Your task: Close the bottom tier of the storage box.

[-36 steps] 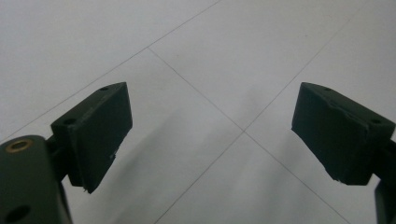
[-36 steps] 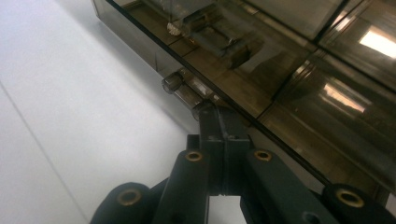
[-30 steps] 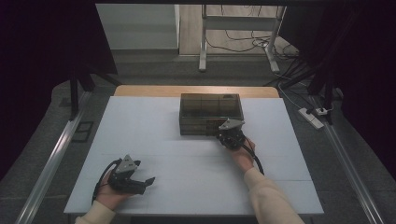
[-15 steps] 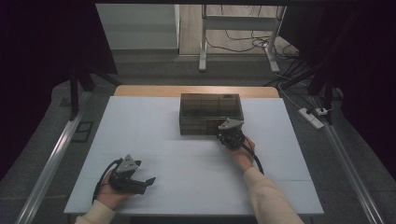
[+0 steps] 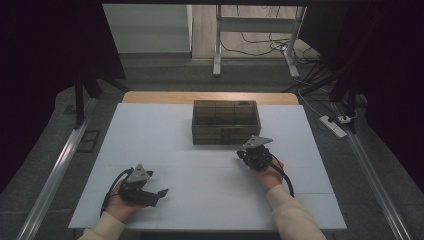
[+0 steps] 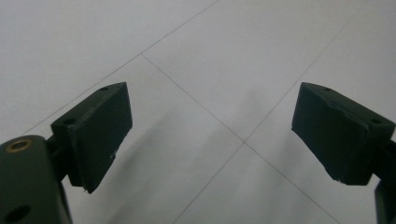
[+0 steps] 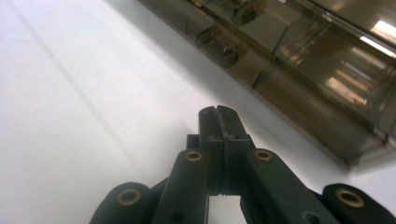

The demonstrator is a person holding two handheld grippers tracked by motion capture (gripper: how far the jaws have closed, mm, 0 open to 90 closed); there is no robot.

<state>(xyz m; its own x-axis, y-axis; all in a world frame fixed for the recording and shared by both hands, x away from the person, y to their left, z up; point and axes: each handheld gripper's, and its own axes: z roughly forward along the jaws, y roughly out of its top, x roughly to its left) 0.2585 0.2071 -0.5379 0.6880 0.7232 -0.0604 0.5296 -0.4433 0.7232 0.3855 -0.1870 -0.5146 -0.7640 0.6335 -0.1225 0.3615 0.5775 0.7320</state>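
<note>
A dark see-through plastic box (image 5: 226, 121) with a closed lid and inner compartments stands at the middle back of the white table (image 5: 165, 130). In the right gripper view its front wall (image 7: 299, 70) runs across the upper right. My right gripper (image 5: 248, 154) is just in front of the box's near right corner; its jaws are pressed together with nothing between them (image 7: 218, 112). My left gripper (image 5: 161, 193) rests at the front left of the table with its jaws wide apart over bare tabletop (image 6: 210, 135).
A wooden strip (image 5: 210, 97) edges the table's far side. Metal rails (image 5: 55, 175) run along both sides on the floor. A power strip (image 5: 334, 125) and cables lie on the floor at the right. Table legs (image 5: 217, 50) stand behind.
My right gripper has drawn back from the box toward the front of the table by a little. The left gripper has stayed where it was.
</note>
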